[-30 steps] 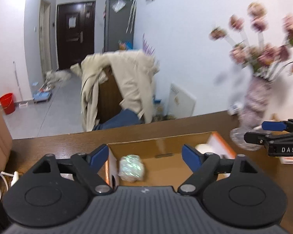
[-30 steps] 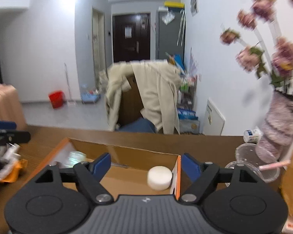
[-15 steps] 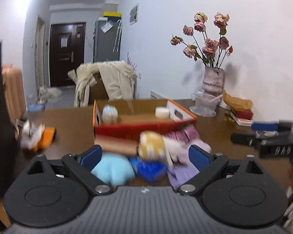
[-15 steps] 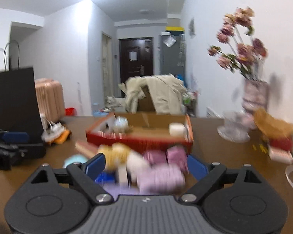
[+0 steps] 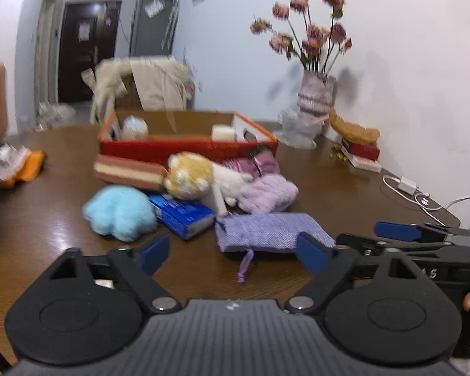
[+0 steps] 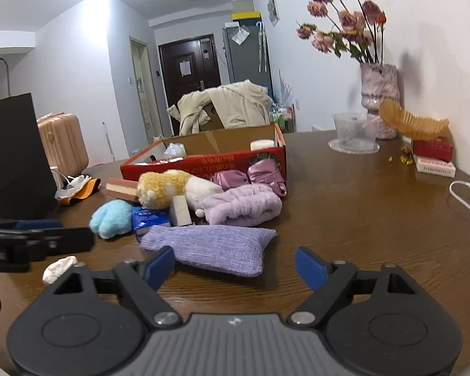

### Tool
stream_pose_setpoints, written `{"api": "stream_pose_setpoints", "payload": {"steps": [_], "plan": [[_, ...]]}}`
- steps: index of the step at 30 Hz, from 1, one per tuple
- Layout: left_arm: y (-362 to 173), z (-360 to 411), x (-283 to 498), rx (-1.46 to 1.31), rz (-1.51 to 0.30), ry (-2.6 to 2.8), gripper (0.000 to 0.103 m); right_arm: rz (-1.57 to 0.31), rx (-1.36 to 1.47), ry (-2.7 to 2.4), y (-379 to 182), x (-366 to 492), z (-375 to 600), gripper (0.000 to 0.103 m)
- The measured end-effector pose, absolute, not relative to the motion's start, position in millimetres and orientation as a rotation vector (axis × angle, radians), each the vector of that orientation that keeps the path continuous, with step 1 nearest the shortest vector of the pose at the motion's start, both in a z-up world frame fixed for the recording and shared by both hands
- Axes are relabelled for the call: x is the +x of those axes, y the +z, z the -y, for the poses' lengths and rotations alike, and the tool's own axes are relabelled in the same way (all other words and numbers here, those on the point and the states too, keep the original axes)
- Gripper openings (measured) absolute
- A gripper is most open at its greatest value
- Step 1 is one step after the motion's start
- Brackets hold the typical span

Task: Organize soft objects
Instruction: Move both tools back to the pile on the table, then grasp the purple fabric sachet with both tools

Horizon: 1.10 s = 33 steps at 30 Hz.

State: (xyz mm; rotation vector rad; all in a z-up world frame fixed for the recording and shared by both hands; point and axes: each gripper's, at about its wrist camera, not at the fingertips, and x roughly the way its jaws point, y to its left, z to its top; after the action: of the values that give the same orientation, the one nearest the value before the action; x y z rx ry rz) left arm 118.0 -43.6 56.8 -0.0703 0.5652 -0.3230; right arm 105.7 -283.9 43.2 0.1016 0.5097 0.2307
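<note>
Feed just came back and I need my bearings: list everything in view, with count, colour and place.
box: 1, red, table centre
knit pouch: 1, lilac, nearest
fluffy cloth: 1, lilac, behind pouch
plush toy: 1, yellow-white, mid pile
fluffy toy: 1, light blue, pile's left
packet: 1, blue, beside it
satin pouch: 1, pink, against box
vase: 1, pink, right wall
table: 1, brown
left gripper: open
right gripper: open

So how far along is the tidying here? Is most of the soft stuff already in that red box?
Barely started. The red box holds only a shiny wrapped ball and a white round piece. Nothing is in hand: both the left tongs and right tongs, which just closed a little, are empty. Left on the table: purple pouch, blue plush, cat plush, lilac fluffy piece.
</note>
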Motion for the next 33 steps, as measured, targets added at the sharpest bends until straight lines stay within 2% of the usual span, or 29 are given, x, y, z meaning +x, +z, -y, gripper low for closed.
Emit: {"api": "stream_pose_setpoints", "payload": {"steps": [1,2,4,10,12,14,17,18,20,28,33], "plan": [[53.3,46.0,127.4,-0.084,-0.591,-0.332,0.073,-0.524,0.109,0.239,40.0,112.0,284.8,0.077],[47.2,49.5,134.5,-0.105,-0.616,-0.339,0.071,-0.535,0.114,0.244,37.5,116.9,284.7,0.076],[39.0,51.1,152.1,-0.143,-0.659,-0.344,0.071,-0.545,0.121,0.259,34.2,128.3,285.5,0.074],[11.4,40.9,206.3,-0.368,-0.802,-0.355,0.071,-0.613,0.142,0.29,18.7,169.1,288.5,0.061],[3.0,38.6,219.2,-0.423,-0.857,-0.355,0.067,-0.638,0.161,0.31,13.7,176.6,290.0,0.057],[-1.5,36.3,225.4,-0.461,-0.868,-0.374,0.044,-0.652,0.188,0.345,9.6,180.1,294.1,0.042],[-4.4,38.1,228.4,-0.46,-0.888,-0.378,0.026,-0.653,0.196,0.329,6.1,179.3,298.7,0.023],[-3.6,39.4,227.1,-0.454,-0.895,-0.387,0.024,-0.653,0.193,0.327,5.9,177.8,299.6,0.019],[0.2,42.8,219.3,-0.437,-0.893,-0.416,0.012,-0.65,0.193,0.329,7.4,172.4,301.8,0.011],[45.7,52.6,172.6,-0.289,-0.761,-0.465,0.003,-0.596,0.161,0.389,40.3,135.0,299.3,0.008],[102.9,43.2,183.6,-0.208,-0.587,-0.456,0.003,-0.437,0.107,0.478,90.6,157.1,277.9,0.008]]}}
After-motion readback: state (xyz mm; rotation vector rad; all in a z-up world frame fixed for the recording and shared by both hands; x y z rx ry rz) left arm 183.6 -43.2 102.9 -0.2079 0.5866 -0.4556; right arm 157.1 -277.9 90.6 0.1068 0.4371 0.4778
